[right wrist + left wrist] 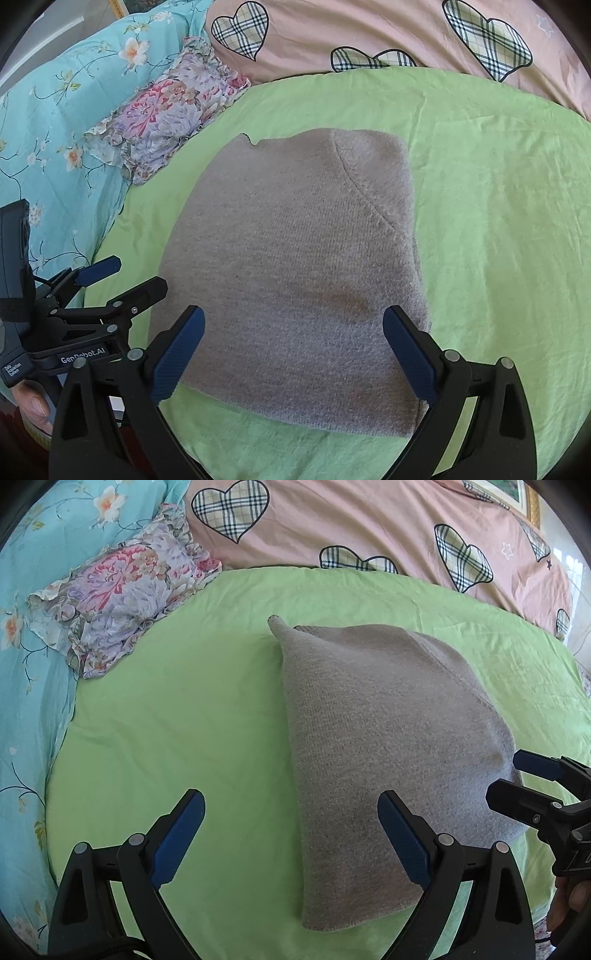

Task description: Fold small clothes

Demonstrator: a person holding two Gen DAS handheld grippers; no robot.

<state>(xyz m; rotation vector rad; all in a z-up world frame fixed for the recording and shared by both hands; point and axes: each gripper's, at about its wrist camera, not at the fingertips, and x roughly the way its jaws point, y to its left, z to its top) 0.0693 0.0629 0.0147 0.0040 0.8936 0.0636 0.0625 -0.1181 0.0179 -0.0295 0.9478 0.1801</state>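
A grey knit garment (388,746) lies folded flat on a green sheet (177,709); it also shows in the right wrist view (295,266). My left gripper (291,812) is open and empty above the garment's near left edge; it also shows at the left of the right wrist view (129,275). My right gripper (293,328) is open and empty above the garment's near edge; it also shows at the right of the left wrist view (506,775).
A folded floral cloth (118,590) lies at the far left of the green sheet, on a blue flowered quilt (33,686). A pink quilt with plaid hearts (369,520) runs along the back.
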